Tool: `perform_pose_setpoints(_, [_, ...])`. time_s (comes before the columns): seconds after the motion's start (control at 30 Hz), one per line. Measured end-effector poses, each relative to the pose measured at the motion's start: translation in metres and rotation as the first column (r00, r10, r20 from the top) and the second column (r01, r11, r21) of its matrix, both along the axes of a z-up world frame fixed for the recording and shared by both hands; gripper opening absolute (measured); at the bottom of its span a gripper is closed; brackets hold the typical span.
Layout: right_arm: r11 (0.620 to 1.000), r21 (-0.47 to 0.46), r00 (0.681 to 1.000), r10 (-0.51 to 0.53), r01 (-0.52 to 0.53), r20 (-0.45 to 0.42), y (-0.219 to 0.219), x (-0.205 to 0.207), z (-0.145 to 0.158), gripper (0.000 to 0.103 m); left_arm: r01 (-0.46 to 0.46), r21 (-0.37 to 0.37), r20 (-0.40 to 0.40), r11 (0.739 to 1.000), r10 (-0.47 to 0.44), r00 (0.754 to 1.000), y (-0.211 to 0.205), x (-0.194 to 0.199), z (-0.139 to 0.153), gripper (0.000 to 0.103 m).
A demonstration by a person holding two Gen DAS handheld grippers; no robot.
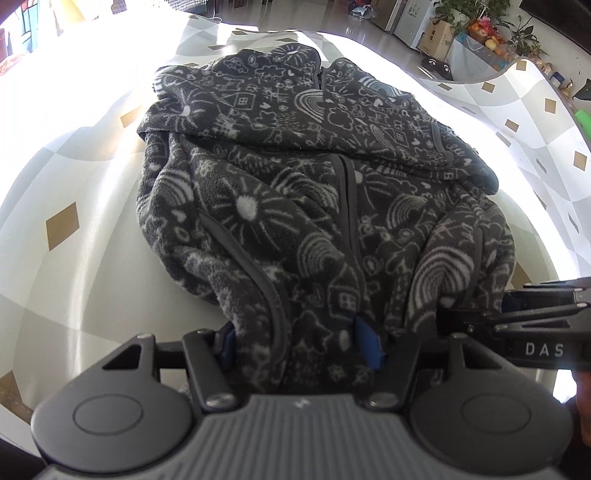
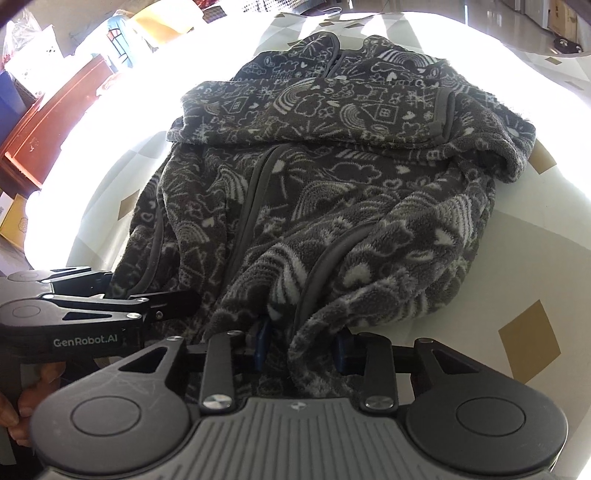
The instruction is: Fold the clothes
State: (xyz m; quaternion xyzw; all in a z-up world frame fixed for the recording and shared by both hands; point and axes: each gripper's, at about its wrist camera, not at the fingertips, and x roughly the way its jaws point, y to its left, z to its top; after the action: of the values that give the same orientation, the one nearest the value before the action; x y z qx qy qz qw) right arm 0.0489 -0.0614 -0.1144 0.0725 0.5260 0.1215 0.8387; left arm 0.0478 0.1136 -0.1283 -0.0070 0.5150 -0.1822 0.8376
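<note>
- A dark grey fleece jacket printed with white doodles of rainbows, houses and suns lies bunched on a table covered in a white-and-grey cloth with tan diamonds.
- Its far part is folded over the near part, and the zip line runs toward the camera.
- The left gripper has its blue-padded fingers set apart, with the near hem of the fleece gathered between them; it looks pinched, though the bulky pile hides the contact.
- The right gripper likewise has a fold of the near hem between its blue pads, the fingers partly closed around it.
- In each wrist view the other gripper enters from the side, just beside the same hem.
- A hand shows at the lower left edge of the right wrist view.
- Potted plants and boxes stand in the room beyond the table.
</note>
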Motion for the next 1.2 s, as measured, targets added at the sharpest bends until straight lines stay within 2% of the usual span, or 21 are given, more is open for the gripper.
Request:
perform_pose_setpoints(0.07, [1.000,-0.009,1.000,0.003,-0.003,0.012,0.001,-0.001,0.002,0.022,-0.004,-0.001,0.013,1.000,0.004,1.000,0.000,-0.001,0.002,0.045])
perform_pose_setpoints(0.17, [1.000,-0.024,0.999,0.010,-0.008,0.049,0.002,-0.003,0.009,0.020,-0.009,-0.017,0.037,1.000,0.010,0.999,0.002,-0.001,0.008,0.032])
perform_pose_setpoints(0.33, [1.000,0.010,0.993,0.003,-0.004,0.120,-0.001,-0.005,0.027,0.018,-0.052,-0.080,0.050,0.995,0.056,0.997,0.009,0.006,0.021,0.018])
perform_pose_setpoints(0.5, [0.999,0.037,0.986,-0.012,0.006,0.169,-0.002,-0.001,0.041,0.018,-0.070,-0.109,0.063,0.992,0.077,0.995,0.009,0.017,0.037,0.017])
perform_pose_setpoints(0.8, [0.997,0.073,0.982,-0.036,0.023,0.183,-0.004,0.002,0.050,0.018,-0.067,-0.078,0.061,0.995,0.072,0.996,-0.002,0.024,0.039,0.017])
perform_pose_setpoints(1.2, [0.982,0.178,0.975,-0.105,0.070,0.194,-0.015,0.017,0.069,0.018,-0.067,-0.093,0.070,0.993,0.074,0.995,-0.009,0.037,0.061,0.017])
